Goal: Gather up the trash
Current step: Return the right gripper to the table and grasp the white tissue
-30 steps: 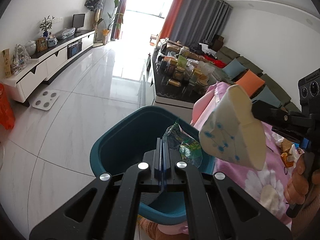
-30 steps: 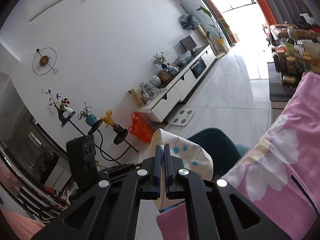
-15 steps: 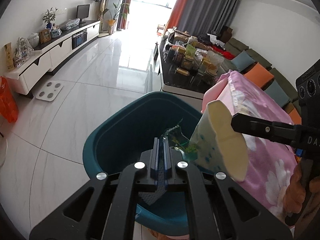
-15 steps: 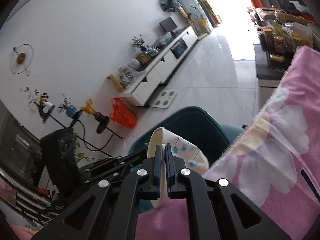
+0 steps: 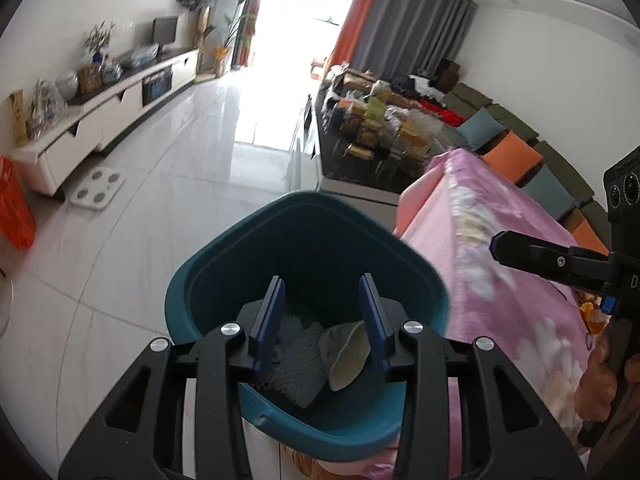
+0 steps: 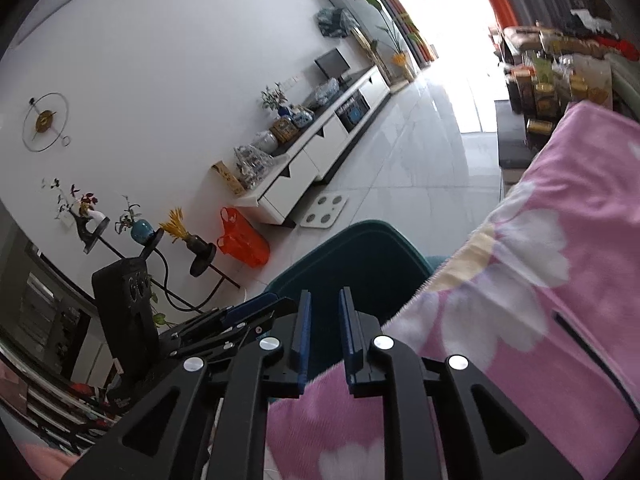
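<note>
Now both claws, left (image 5: 322,312) and right (image 6: 323,320), tilt downward over the bin (image 5: 224,280), opening, empty

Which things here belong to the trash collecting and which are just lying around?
Part of the job:
- teal bin
- white foam net in it
- crumpled paper cup in it
- left hand-held gripper, jaws opening, empty
- right hand-held gripper, jaws opening, empty

Just lying about:
- pink floral blanket
- bathroom scale
- orange bag

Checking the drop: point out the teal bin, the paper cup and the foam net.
teal bin (image 5: 192,292), left wrist view, left rim.
paper cup (image 5: 346,354), left wrist view, inner wall.
foam net (image 5: 298,372), left wrist view, mesh middle.
</note>
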Action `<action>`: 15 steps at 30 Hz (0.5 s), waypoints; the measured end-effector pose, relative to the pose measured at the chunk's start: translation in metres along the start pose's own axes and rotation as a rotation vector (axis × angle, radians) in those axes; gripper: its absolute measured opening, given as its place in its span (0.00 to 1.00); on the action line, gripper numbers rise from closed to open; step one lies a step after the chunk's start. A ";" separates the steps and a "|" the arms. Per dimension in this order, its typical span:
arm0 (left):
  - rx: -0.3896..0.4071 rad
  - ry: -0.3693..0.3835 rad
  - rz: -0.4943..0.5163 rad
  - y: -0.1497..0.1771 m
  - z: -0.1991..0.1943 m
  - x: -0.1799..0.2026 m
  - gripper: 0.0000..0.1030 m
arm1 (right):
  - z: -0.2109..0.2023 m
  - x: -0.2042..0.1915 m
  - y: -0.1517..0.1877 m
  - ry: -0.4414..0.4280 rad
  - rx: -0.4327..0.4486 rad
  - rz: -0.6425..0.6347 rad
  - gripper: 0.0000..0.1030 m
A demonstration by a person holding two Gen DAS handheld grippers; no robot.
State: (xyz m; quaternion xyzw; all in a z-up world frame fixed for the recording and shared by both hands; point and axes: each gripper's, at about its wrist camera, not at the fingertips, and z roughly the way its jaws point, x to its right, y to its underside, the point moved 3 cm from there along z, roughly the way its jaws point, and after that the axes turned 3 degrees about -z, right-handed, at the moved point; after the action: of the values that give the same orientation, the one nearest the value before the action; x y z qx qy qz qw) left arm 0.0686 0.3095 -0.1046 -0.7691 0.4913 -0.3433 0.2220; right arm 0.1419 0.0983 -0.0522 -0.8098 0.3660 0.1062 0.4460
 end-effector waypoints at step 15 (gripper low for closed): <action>0.050 0.328 0.300 0.034 -0.047 0.155 0.55 | -0.159 0.026 0.046 0.198 0.232 -0.036 0.28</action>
State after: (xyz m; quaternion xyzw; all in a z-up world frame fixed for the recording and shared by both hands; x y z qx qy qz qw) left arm 0.0569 0.1548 -0.0485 -0.6154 0.6212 -0.4390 0.2065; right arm 0.1037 -0.0572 -0.0028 -0.7659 0.4036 -0.0251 0.4998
